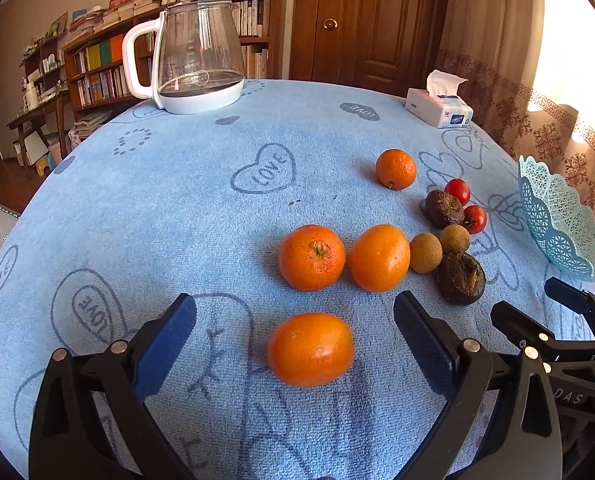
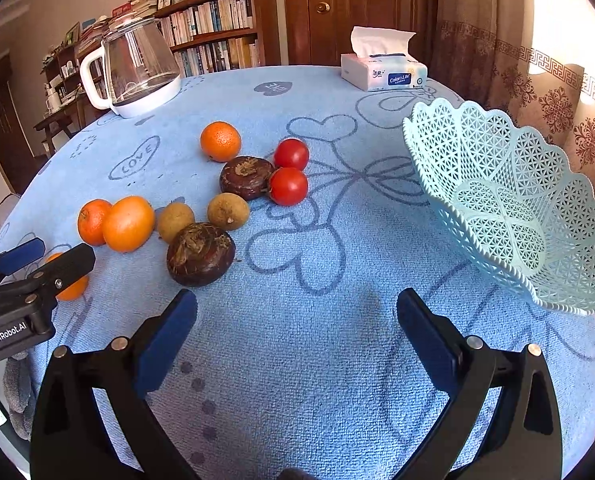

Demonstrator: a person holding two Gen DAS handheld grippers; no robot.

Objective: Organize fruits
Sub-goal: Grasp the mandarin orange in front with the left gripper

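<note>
Straddling the nearest orange (image 1: pixel 310 349) on the worktop (image 1: pixel 177 208), the left hand-held gripper (image 1: pixel 295 338) gapes wide (right hand-held gripper (image 2: pixel 297 334) likewise, empty); it should centre before closing gently.

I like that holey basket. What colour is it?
The basket is pale blue, with a lacy lattice pattern. The right wrist view shows it best.
</note>
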